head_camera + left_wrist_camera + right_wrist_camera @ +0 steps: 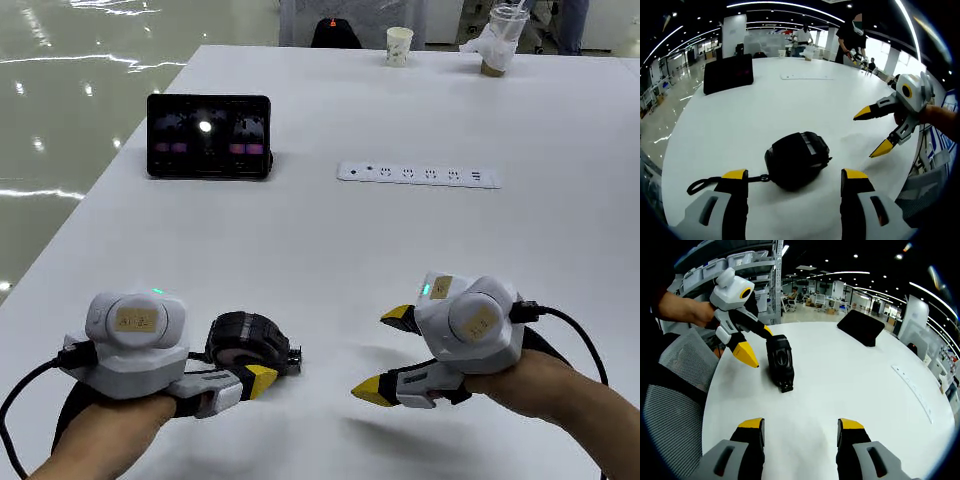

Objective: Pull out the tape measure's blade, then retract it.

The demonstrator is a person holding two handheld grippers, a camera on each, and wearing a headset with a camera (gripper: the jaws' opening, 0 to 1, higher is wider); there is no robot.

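Observation:
A black tape measure (250,342) lies on the white table (330,250), its blade fully inside the case. My left gripper (250,352) is open, and its yellow-tipped jaws stand on either side of the case without touching it. In the left gripper view the tape measure (797,159) sits just ahead of the left gripper (795,174), with its black wrist loop (700,186) trailing left. My right gripper (383,353) hovers open to the right, holding nothing. In the right gripper view the right gripper (801,424) points toward the tape measure (780,360) and the left gripper (757,342).
A dark tablet (208,135) stands at the back left, and a white power strip (418,174) lies mid-table. A paper cup (399,45) and a second cup (495,45) sit at the far edge. A mesh chair (675,380) stands beside the table.

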